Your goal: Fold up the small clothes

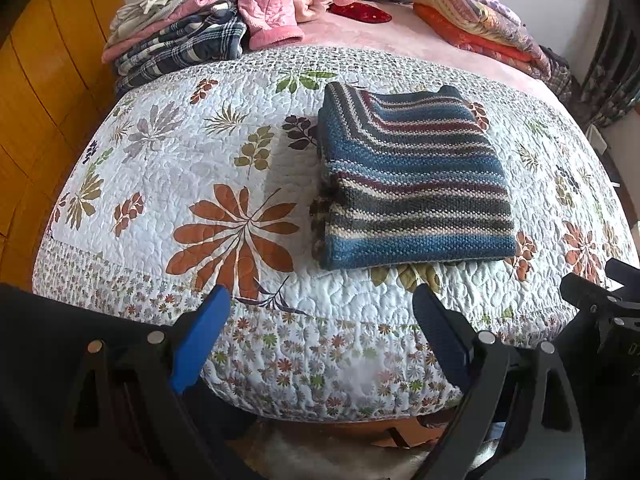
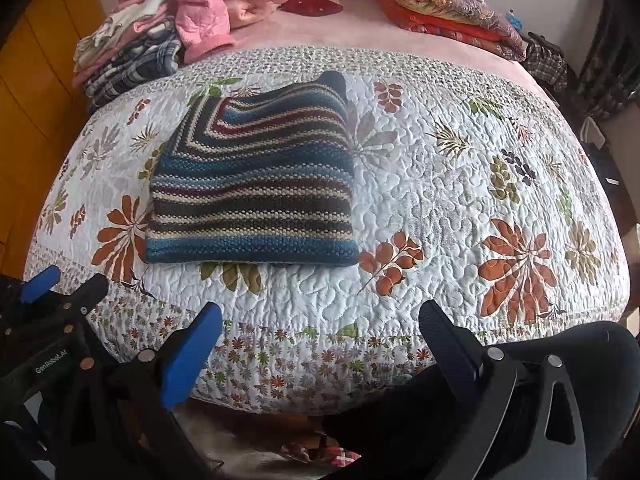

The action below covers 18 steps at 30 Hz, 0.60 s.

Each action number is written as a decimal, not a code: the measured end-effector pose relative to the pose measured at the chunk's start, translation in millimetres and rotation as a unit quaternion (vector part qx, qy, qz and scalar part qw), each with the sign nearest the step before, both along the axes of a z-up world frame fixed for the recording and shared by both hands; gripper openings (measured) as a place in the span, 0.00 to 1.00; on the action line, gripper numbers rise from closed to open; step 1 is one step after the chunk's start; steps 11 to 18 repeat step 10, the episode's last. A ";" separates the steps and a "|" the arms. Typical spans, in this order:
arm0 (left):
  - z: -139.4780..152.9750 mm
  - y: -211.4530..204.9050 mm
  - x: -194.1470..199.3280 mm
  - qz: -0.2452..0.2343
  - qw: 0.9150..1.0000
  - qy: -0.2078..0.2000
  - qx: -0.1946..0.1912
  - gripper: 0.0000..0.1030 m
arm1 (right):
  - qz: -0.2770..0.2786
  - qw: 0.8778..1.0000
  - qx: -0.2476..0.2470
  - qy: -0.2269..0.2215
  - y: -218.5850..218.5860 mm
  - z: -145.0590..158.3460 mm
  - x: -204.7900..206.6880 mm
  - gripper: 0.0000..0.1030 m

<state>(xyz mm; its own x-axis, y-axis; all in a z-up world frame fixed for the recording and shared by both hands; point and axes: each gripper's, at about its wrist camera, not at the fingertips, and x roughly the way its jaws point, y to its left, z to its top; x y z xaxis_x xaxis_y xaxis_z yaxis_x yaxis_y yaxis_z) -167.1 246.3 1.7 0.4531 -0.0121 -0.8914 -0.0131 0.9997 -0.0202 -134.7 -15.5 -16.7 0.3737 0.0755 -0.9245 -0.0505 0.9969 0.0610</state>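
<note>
I see a folded knitted sweater [image 1: 412,176] striped in blue, dark red, cream and grey-black, at the centre of my left view. Under it, the white quilted bedspread [image 1: 192,168] carries orange, olive, purple and grey leaf prints, with a band of tiny flowers along its lower edge. At upper left sit a navy-and-white plaid garment [image 1: 184,46] and a pink quilted jacket [image 1: 276,4]. My fingers [image 2: 192,354] are bright blue on black frames.

Floral quilted bed [image 1: 168,168], wooden floor [image 1: 36,128]
</note>
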 end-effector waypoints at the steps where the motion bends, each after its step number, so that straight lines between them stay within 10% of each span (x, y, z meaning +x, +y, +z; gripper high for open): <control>1: 0.2 0.0 0.0 0.000 1.000 -0.001 0.001 0.89 | -0.002 1.000 0.002 0.001 -0.3 -0.2 0.1 0.96; 18: 2.4 0.7 0.1 0.001 1.000 -0.003 0.000 0.89 | -0.008 1.000 0.011 0.007 -4.3 -1.1 0.5 0.96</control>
